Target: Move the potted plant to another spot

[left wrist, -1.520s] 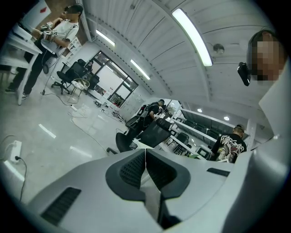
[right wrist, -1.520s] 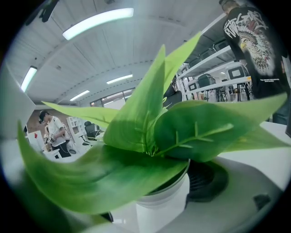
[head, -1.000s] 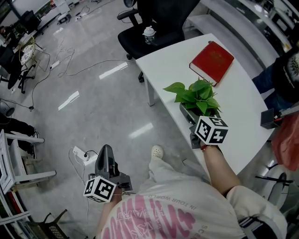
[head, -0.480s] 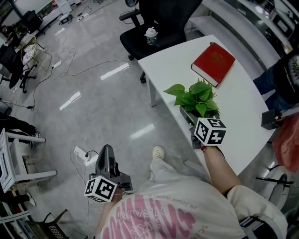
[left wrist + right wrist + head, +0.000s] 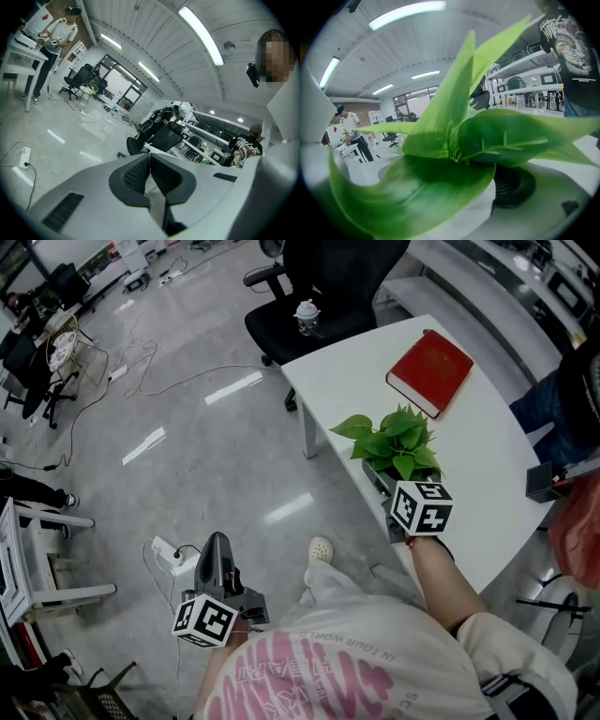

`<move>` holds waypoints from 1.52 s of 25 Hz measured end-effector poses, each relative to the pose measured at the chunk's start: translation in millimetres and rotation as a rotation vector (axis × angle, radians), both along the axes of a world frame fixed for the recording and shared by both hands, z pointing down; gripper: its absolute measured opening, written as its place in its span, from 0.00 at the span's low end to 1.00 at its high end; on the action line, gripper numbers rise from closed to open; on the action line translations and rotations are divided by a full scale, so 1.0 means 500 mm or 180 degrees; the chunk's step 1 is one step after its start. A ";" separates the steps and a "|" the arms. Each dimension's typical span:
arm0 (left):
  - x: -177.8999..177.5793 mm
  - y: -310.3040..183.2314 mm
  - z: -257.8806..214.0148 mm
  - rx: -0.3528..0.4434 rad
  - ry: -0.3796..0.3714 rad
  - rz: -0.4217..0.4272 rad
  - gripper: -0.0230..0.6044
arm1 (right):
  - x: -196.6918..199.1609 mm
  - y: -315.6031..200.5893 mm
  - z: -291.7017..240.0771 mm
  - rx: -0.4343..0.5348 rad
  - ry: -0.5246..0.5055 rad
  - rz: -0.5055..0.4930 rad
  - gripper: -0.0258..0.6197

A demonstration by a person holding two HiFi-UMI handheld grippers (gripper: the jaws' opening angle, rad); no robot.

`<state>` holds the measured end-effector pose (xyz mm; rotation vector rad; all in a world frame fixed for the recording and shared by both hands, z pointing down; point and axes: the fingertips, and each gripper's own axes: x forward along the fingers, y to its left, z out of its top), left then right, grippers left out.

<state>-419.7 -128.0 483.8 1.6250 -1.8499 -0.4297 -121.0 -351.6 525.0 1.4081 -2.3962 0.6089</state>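
Item: plant (image 5: 394, 439), standing on the table (image 5: 478, 456) right at its near edge, leaves spreading toward the table's middle. Right gripper (image 5: 382, 486): reaching in from the table's near edge, its jaws standing wide round the pot (image 5: 480, 208). The one visible pad (image 5: 513, 186) is lying against the pot's white wall and a leaf is covering the other. By judgement this is a grip on a wide thing, not idle open jaws. Left gripper (image 5: 217, 547): hanging over the floor (image 5: 206, 446) well clear of the table, jaws pressed together and holding nothing. Also listed: a red book (image 5: 429, 371) lying farther in on the table, and a black chair (image 5: 323, 287) standing at the table's far end. Hazards, as judgement: the pot is sitting so close to the table's edge that a slack or one-sided grip at lift-off is risking a drop to the floor. A tilted carry is risking spilled soil. Foliage is filling the right gripper view, so checking the pads or the landing spot from there is looking difficult. A path toward the table's middle is risking a brush against the book. Writing: the book is showing no legible title. The cubes (image 5: 422, 507) are carrying only black-and-white square patterns. The wearer's shirt (image 5: 375, 662) is showing large pink letters upside down, not safely readable. A bystander's black tee (image 5: 569, 33) is bearing a printed graphic with illegible lettering.
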 end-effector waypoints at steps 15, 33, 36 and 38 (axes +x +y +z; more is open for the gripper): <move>-0.002 0.033 0.001 -0.0030 0.0022 -0.0051 0.08 | 0.000 0.005 0.000 0.0021 -0.0013 0.0016 0.87; 0.001 0.008 0.019 -0.0044 0.0110 0.0033 0.08 | -0.004 0.003 0.000 0.0009 0.0003 -0.0003 0.88; -0.004 -0.016 0.025 -0.0042 0.0158 0.0068 0.08 | -0.004 0.000 -0.001 0.0011 -0.0002 -0.0014 0.88; -0.014 -0.038 0.027 -0.0041 0.0172 0.0085 0.08 | -0.007 -0.003 0.000 0.0001 -0.0011 -0.0018 0.88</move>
